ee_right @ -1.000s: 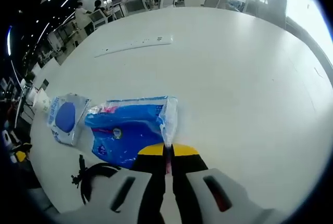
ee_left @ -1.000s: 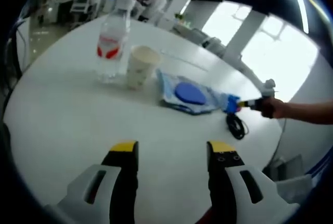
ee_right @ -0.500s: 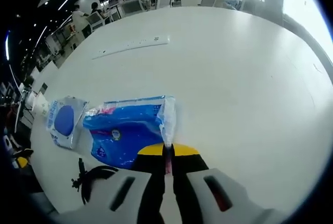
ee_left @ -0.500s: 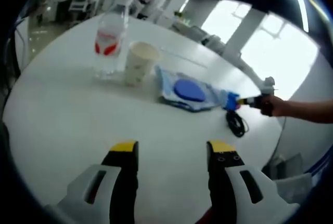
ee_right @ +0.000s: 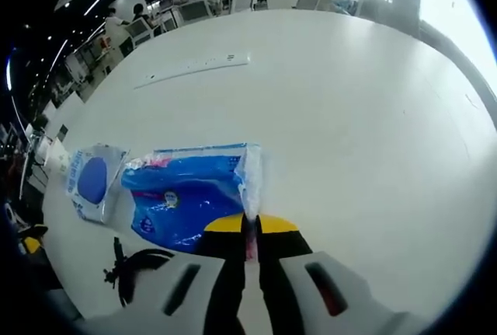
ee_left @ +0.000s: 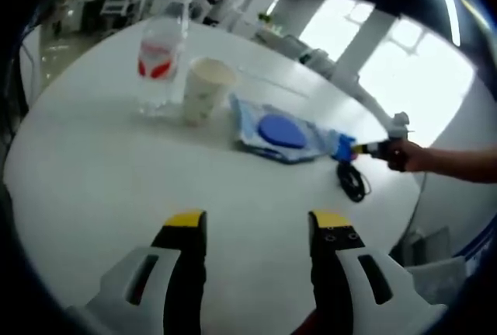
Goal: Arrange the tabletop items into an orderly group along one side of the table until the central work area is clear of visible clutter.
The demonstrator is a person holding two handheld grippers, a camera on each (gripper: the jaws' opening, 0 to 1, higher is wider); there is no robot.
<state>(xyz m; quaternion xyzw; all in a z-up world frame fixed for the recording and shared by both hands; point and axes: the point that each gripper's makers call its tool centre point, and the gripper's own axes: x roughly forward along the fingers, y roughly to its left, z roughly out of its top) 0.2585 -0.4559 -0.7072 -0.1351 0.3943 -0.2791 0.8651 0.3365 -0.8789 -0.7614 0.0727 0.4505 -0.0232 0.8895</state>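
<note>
In the left gripper view, a clear water bottle point(ee_left: 158, 59) with a red label stands upright at about ten o'clock on the white round table point(ee_left: 93, 179); just beside it toward the centre stands a paper cup point(ee_left: 201, 91), light and easily crushed or tipped, so it is best taken low round its wall; next along, at about one o'clock, lies a flat pack with a blue round lid point(ee_left: 279, 130), probably wet wipes, soft and slack; past it, at two to three o'clock, a black coiled cable point(ee_left: 351, 182) lies loose; the left gripper point(ee_left: 255, 222) hovers over bare table at six o'clock, jaws apart and empty.

In the right gripper view, the same lidded pack point(ee_right: 87, 181) sits at nine o'clock with the cable point(ee_right: 132, 266) at seven; the blue tissue pack point(ee_right: 190, 193) lies near the centre; it looks light, squashy and slick-filmed; the right gripper point(ee_right: 250, 228) is clenched on its crimped end seam, a sensible hold since the film there is doubled, though it may slip or tear if jerked; a long white strip point(ee_right: 192, 69), perhaps a power strip, lies well apart at twelve o'clock.
</note>
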